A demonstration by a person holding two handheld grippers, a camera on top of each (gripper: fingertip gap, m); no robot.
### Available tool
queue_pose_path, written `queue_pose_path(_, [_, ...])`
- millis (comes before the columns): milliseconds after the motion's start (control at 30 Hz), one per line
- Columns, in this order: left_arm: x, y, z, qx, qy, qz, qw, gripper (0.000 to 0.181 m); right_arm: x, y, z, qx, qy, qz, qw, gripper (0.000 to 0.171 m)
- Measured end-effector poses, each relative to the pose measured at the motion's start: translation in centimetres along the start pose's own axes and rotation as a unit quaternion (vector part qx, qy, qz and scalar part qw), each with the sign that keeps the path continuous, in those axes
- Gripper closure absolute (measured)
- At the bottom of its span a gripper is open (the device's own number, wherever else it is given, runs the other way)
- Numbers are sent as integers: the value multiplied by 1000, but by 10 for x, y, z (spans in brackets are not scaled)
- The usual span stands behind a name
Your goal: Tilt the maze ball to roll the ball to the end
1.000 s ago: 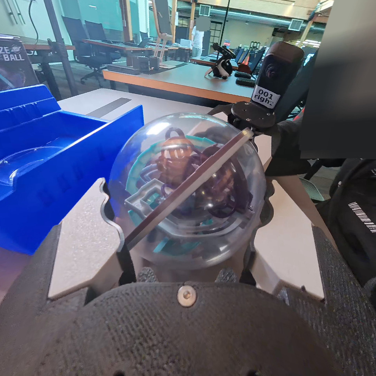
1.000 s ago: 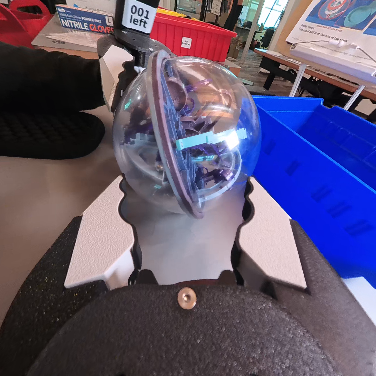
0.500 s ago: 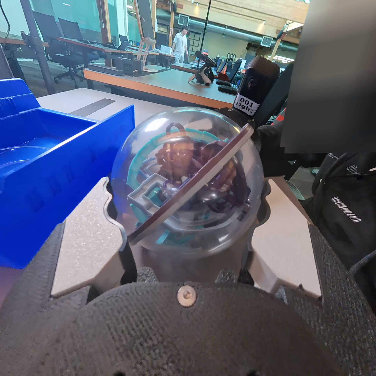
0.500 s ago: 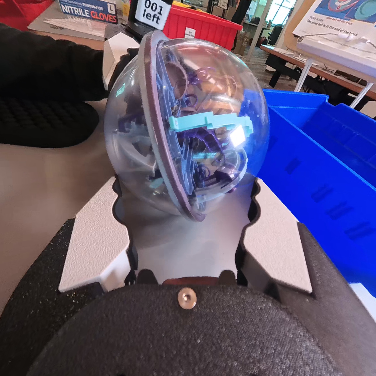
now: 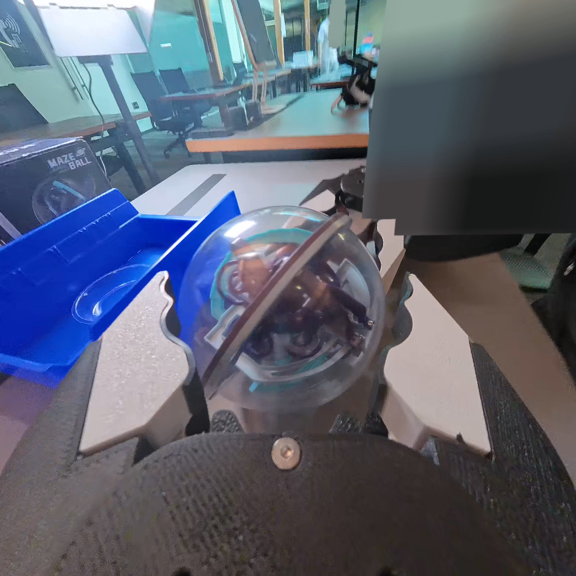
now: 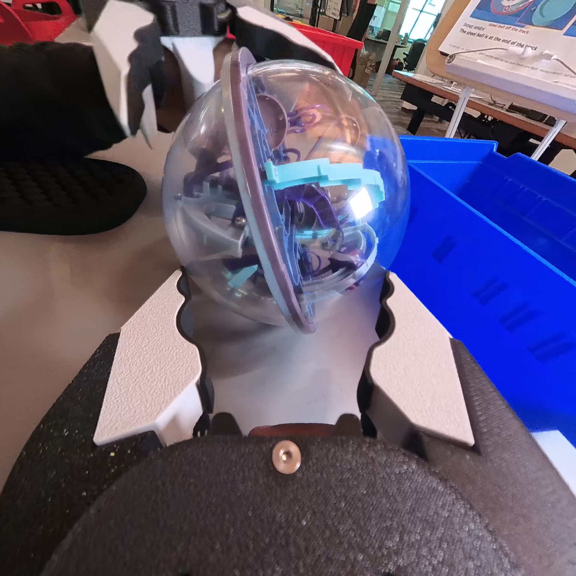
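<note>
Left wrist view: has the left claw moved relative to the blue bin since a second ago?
Yes. The blue bin shows more of its inside, and a dark box appears behind it, so the left claw has risen or pitched down.

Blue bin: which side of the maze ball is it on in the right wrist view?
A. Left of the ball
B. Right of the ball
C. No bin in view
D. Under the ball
B: in the right wrist view the blue bin fills the right side of the picture, close beside the maze ball, while the ball's left side faces bare tabletop.
</note>
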State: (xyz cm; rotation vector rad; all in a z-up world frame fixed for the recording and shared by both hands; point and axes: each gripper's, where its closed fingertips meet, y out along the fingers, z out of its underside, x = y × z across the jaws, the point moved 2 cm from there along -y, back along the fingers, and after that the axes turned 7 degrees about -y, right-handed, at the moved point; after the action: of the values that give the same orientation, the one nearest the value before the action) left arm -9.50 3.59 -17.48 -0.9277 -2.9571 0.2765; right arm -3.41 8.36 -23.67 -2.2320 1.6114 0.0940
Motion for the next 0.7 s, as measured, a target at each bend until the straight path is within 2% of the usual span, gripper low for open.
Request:
queue_pose_path(133, [3, 14, 18, 45, 56, -39, 997, 38, 0, 1, -2, -5, 7, 2, 1000, 54])
queue_pose_path(433, [12, 6, 24, 7, -40, 5, 999, 41, -4, -5, -12, -36, 10, 9, 999, 56])
queue_pose_path(600, [15, 7, 25, -4, -53, 6, 999, 42, -14, -5, -6, -28, 4, 19, 999, 42])
queue_pose_path(700, [17, 8, 26, -9, -67, 10, 998, 42, -18, 0, 6, -9, 0, -2, 1000, 34])
